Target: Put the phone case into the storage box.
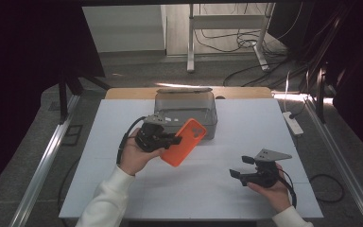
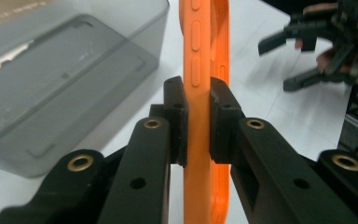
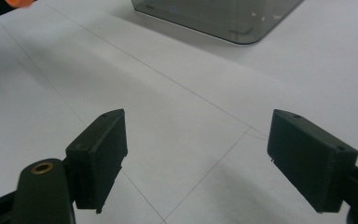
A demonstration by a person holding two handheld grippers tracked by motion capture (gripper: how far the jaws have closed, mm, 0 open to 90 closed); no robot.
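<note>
An orange phone case point(image 1: 189, 139) is held tilted above the white table, just in front of a grey see-through box point(image 1: 185, 111). My left gripper point(image 1: 176, 140) is shut on the case's lower edge. In the left gripper view the case point(image 2: 205, 37) stands edge-on between the pads point(image 2: 175, 116), with the box point(image 2: 65, 70) to the left. My right gripper point(image 1: 241, 166) rests low over the table's front right, open, with nothing between its fingers point(image 3: 100, 154). It shows far off in the left gripper view point(image 2: 303, 51). The right gripper view has the box's corner point(image 3: 219, 16) at the top.
The white table sheet point(image 1: 208, 189) has bare room in the middle and at the front. A white power strip point(image 1: 293, 124) lies beyond the right edge. Metal rails run along both sides, and cables and a stand's legs point(image 1: 190, 56) are on the floor behind.
</note>
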